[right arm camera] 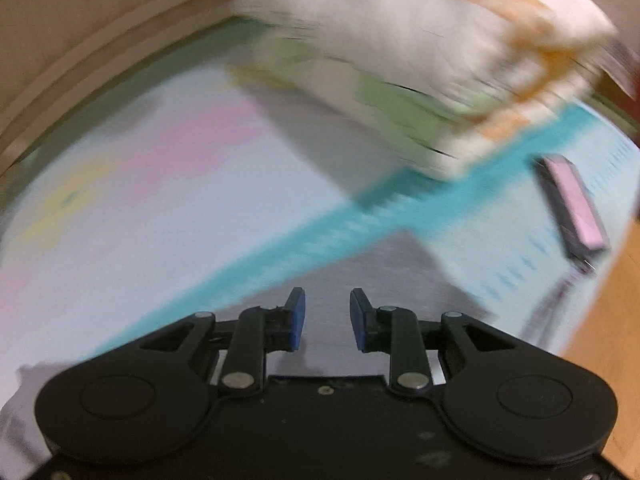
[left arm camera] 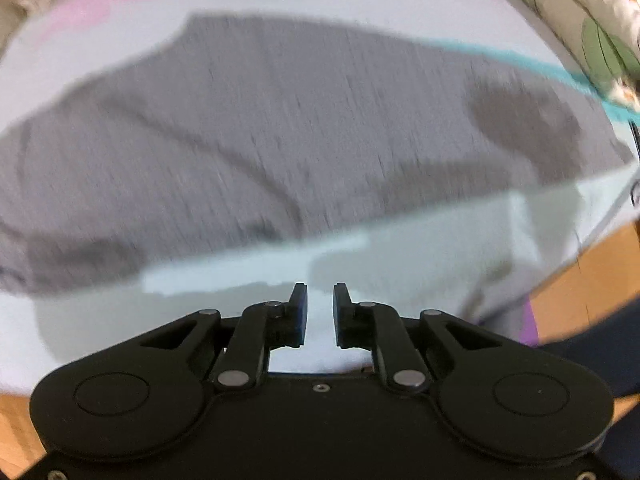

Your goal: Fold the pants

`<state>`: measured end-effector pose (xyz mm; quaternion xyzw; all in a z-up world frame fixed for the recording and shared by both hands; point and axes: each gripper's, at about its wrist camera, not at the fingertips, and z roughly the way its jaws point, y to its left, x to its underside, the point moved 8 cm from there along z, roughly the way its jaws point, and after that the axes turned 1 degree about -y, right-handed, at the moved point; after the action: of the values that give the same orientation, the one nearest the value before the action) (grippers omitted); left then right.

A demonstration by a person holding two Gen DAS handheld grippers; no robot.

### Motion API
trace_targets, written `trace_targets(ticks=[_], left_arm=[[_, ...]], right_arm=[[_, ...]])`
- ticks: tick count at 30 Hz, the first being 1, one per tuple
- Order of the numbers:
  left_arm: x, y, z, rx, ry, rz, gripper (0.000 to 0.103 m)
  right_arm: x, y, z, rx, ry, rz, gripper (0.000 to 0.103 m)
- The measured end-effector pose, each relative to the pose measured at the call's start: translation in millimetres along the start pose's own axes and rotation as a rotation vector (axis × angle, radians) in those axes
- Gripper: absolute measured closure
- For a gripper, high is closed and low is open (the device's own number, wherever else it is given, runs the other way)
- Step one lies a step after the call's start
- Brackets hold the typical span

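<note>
The grey pants (left arm camera: 280,140) lay spread on the bed sheet (left arm camera: 400,260), long axis crosswise ahead of the left gripper (left arm camera: 320,312), narrowly parted and empty; the right gripper (right arm camera: 327,318) hovered over their end, part-open, empty.

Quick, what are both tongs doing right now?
Left tongs: open, holding nothing, near the grey pants.
Right tongs: open, holding nothing.
</note>
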<state>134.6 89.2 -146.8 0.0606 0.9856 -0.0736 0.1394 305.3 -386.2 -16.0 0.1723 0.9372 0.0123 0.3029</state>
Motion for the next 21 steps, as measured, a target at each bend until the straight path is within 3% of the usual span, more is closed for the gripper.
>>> trace_targets(ticks=[4,8,12,17,21], left_arm=[[12,0,-2,-0.008,-0.008,0.043,0.084],[-11,23,-27,-0.121,-0.166,0.05,0.083],[-34,69,-55,-0.237,-0.281,-0.024,0.077],[-49,138,-73,-0.338,-0.281,-0.125,0.077],[-52,193,-73,-0.405,-0.221,-0.178,0.077]], right_arm=[[0,90,-18,-0.145,0.016,-0.148,0.075],[22,182,-40,-0.305,0.04,-0.289,0.075],[64,265,-55,-0.445,0.103,-0.411,0.075],[137,346,-67,-0.554,0.187,-0.611,0.075],[198,388,-67,-0.632,0.227,-0.749,0.075]])
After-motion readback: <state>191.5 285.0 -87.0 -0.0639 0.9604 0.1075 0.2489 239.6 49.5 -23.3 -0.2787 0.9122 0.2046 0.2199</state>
